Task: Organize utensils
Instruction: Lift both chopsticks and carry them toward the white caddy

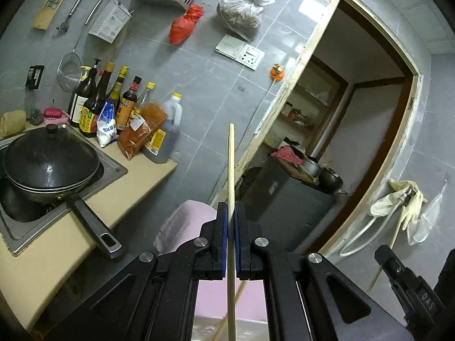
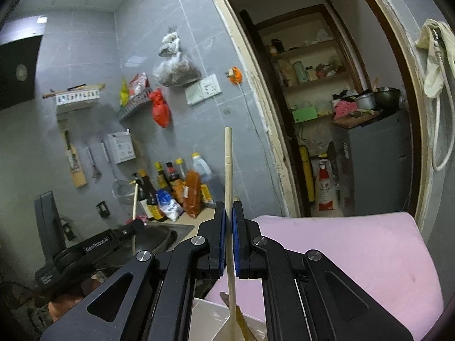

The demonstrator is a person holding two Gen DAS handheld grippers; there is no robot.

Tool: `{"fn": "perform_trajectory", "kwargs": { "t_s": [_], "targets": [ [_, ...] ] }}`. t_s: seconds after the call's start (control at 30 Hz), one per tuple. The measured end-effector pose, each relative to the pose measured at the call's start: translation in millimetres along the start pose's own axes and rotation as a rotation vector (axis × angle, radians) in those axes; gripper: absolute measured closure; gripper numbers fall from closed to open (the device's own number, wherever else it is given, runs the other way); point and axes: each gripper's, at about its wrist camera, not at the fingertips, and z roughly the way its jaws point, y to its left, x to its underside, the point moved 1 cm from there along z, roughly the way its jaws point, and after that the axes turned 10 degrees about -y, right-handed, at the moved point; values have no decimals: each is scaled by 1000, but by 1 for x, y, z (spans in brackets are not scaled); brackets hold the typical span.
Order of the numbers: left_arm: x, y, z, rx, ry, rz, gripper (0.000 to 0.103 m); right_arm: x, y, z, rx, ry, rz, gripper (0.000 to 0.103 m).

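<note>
My left gripper (image 1: 231,209) is shut on a pale wooden stick-like utensil (image 1: 231,170) that stands upright between its blue pads and runs down out of view. My right gripper (image 2: 228,210) is shut on another wooden-handled utensil (image 2: 228,164), upright, whose lower end widens near the bottom edge. The left gripper also shows in the right wrist view (image 2: 133,227) at lower left with its stick (image 2: 135,199). The right gripper body shows in the left wrist view (image 1: 409,281) at lower right with a thin wooden handle (image 1: 386,255).
A black lidded wok (image 1: 51,164) sits on the stove at left. Sauce bottles (image 1: 96,105) and packets stand on the counter by the grey tiled wall. A pink-covered surface (image 2: 341,250) lies below. An open doorway (image 2: 327,99) leads to shelves. Utensils hang on the wall (image 1: 76,2).
</note>
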Motion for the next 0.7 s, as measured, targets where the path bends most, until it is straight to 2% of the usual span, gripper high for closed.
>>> {"fn": "perform_trajectory", "kwargs": {
  "t_s": [0.17,0.33,0.47,0.7],
  "targets": [
    [18,2,0,-41,-35,39,101,19,-1,8,47,21,-15,100],
    [39,-8,-3,-94,-100,156,101,34,1,15,77,51,-40,100],
    [52,-16,-7,-91,-153,241,101,43,-1,17,97,79,-32,100],
    [70,-15,-8,-84,-167,297,101,51,3,14,101,103,-53,100]
  ]
}}
